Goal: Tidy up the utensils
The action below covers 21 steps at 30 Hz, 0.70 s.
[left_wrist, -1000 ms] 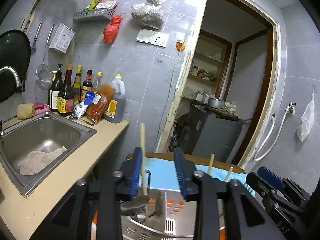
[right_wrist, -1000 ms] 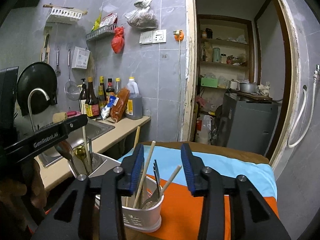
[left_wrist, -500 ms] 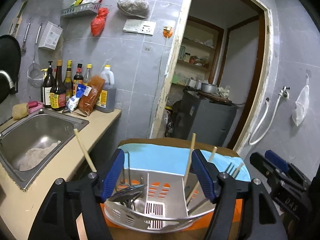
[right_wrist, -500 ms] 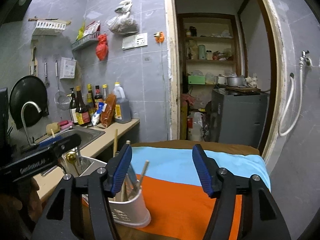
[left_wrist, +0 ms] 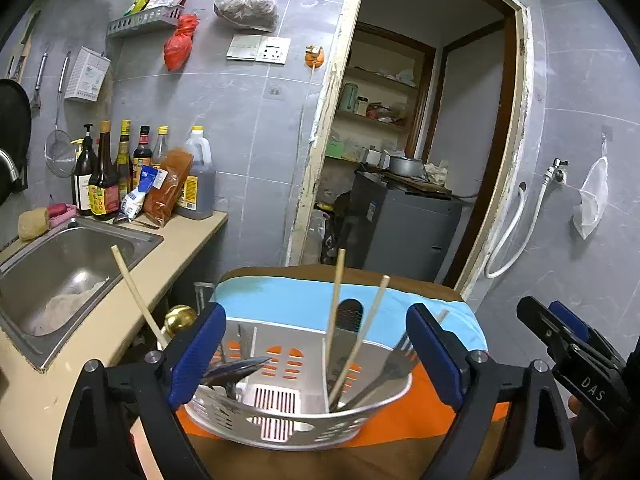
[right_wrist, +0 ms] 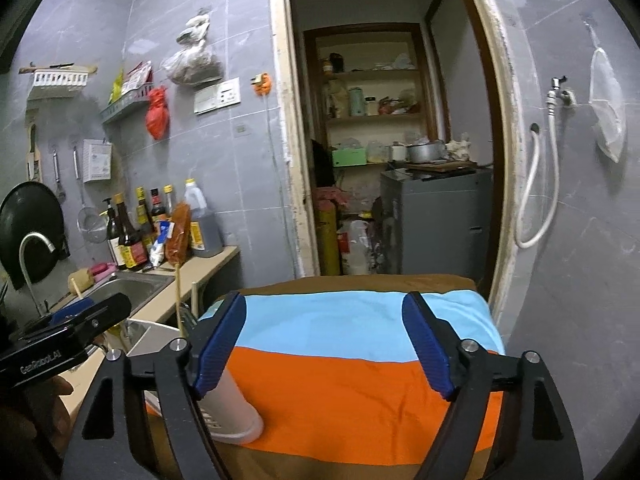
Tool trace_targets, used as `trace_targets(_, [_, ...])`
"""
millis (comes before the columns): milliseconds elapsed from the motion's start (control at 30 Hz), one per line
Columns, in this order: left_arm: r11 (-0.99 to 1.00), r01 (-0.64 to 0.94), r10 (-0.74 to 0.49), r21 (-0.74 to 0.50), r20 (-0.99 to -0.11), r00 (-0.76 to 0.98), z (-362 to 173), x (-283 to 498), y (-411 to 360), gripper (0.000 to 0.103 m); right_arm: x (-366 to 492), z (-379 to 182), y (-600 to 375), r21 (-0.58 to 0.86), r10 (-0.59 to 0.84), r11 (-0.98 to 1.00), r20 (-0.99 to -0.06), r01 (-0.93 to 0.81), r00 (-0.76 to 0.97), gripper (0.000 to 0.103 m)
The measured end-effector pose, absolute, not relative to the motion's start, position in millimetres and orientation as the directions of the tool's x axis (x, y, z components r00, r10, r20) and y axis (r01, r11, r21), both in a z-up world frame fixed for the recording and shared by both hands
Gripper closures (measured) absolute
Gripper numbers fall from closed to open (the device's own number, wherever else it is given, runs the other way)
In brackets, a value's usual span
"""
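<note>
A white slotted utensil caddy (left_wrist: 288, 420) stands on the orange and blue cloth (left_wrist: 288, 300). It holds wooden chopsticks (left_wrist: 334, 320), a fork (left_wrist: 394, 364), spoons (left_wrist: 236, 368) and a gold ladle (left_wrist: 180, 316). One chopstick (left_wrist: 136, 292) leans out to the left. My left gripper (left_wrist: 316, 352) is open and empty, jaws spread either side of the caddy. My right gripper (right_wrist: 324, 344) is open and empty over the cloth (right_wrist: 344, 364), with the caddy (right_wrist: 228, 412) at its left jaw.
A steel sink (left_wrist: 60, 264) sits in the beige counter (left_wrist: 188, 236) on the left, with sauce bottles (left_wrist: 104, 176) at the back. A doorway with a grey cabinet (left_wrist: 400, 232) lies behind the table. A hose (right_wrist: 536, 200) hangs on the right wall.
Both grippers opened wide and drew back from the caddy. The chopstick the left gripper held now stands in the caddy. The right gripper shifted right over the cloth.
</note>
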<state>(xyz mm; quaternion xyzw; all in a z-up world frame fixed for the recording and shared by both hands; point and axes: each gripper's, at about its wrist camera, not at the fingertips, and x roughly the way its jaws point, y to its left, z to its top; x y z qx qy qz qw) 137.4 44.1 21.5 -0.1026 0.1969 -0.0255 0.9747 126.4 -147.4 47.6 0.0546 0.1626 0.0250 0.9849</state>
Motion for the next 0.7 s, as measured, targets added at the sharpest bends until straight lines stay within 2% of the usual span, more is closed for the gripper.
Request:
trace_targets(100, [0.979,0.01,-0.089,-0.205,-0.379,0.921,22.6,133.2,37.0,0.006,120.8,48.8,-156.0,0.115,0.046,0.993,-0.322,-0.009,0.945,0.024])
trace_targets(200, [0.979,0.013,-0.09,-0.202,-0.379,0.921,22.7,127.5,30.0,0.003,114.2,48.0,-163.9,0.119,0.032,0.993,-0.327,0.007,0.945,0.016])
trace_targets(300, [0.981,0.012,-0.088,-0.195,-0.386,0.918,21.6,121.5,23.0,0.0,108.4,46.9,-171.5,0.118,0.02,0.993,-0.334,0.021,0.942,0.016])
trace_targets(567, [0.984,0.016,-0.088,-0.178,-0.408,0.909,20.4,106.0,6.3,0.0,95.5,41.4,-195.2,0.129,0.003,0.991,-0.351,0.045,0.936,0.011])
trace_targets(700, [0.985,0.008,-0.081,-0.172,-0.423,0.903,19.4,101.2,-0.6,0.0,88.4,39.0,-206.9,0.125,0.003,0.991,-0.363,0.045,0.932,0.004])
